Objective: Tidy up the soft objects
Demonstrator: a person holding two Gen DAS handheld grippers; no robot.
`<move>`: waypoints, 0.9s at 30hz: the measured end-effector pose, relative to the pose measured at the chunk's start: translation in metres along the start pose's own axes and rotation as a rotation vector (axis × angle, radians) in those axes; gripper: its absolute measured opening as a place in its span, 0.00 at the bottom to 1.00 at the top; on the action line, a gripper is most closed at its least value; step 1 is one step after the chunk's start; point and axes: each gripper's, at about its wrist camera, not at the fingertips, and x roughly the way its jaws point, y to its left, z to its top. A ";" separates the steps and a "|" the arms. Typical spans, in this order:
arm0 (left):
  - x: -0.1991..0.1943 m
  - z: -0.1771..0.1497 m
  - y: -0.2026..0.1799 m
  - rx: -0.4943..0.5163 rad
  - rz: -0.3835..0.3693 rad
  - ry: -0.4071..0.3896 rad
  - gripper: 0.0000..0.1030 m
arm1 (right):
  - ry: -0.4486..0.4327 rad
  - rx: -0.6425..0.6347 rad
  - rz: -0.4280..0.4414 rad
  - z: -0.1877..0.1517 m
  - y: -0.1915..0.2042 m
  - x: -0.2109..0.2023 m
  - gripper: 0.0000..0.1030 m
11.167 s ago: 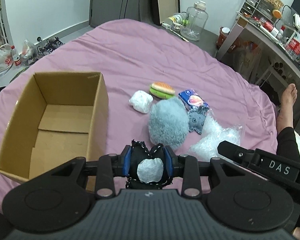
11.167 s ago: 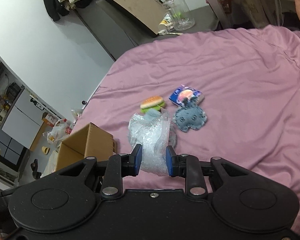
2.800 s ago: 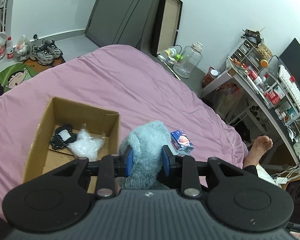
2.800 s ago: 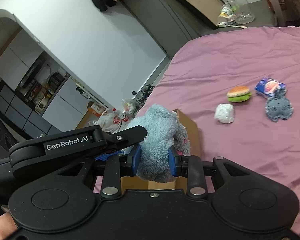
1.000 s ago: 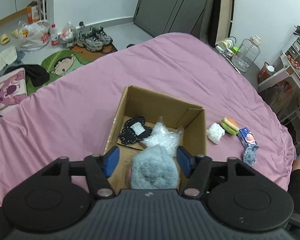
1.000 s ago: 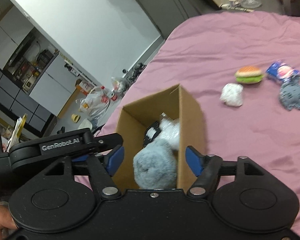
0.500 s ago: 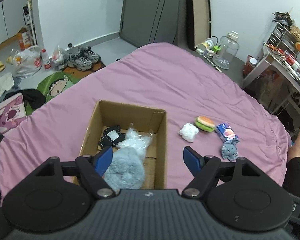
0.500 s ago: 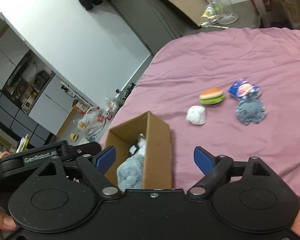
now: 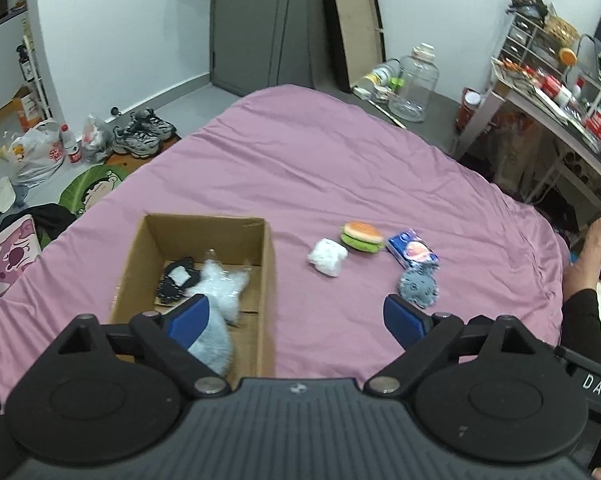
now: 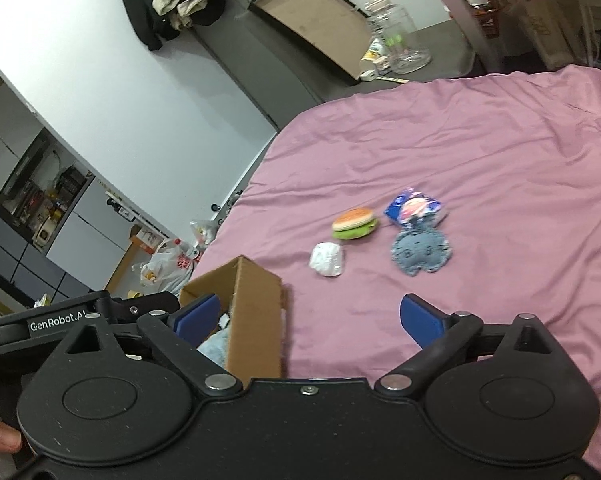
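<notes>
A purple bedspread (image 9: pixel 340 168) fills the room's centre, and on it we see a cardboard box (image 9: pixel 266 280) standing open near its left edge. Inside the box lie three soft things: a fluffy grey-blue plush (image 9: pixel 212 342) at the near end, a crumpled clear plastic bag (image 9: pixel 220 286) in the middle, and a black pouch with a white patch (image 9: pixel 176 280) toward the far wall, just beside the bag. From the right wrist view we catch only the box's corner (image 10: pixel 256 312) and a sliver of the plush (image 10: pixel 216 346) inside it.

We hold the left gripper (image 9: pixel 296 320) above the box's right wall with its blue pads spread wide and nothing between them. Our right gripper (image 10: pixel 308 320) hangs over the bedspread (image 10: pixel 480 160) beside the box, likewise spread wide and empty.

Four small items sit loose on the sheet, well apart from the box: a grey-blue plush animal (image 9: pixel 418 288), a blue snack packet (image 9: pixel 412 250) touching it, a toy hamburger (image 9: pixel 361 236), and a white wad (image 9: pixel 327 257) just beside the hamburger.
</notes>
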 end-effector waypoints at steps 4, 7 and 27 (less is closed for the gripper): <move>0.002 0.002 -0.017 0.017 0.000 0.006 0.91 | -0.012 0.021 -0.012 0.005 -0.019 -0.005 0.95; 0.003 0.005 -0.028 0.026 -0.006 0.006 0.92 | -0.011 0.041 -0.014 0.008 -0.033 -0.007 0.95; 0.043 0.021 -0.076 0.036 -0.012 0.015 0.94 | 0.033 -0.101 -0.042 0.064 -0.080 0.010 0.94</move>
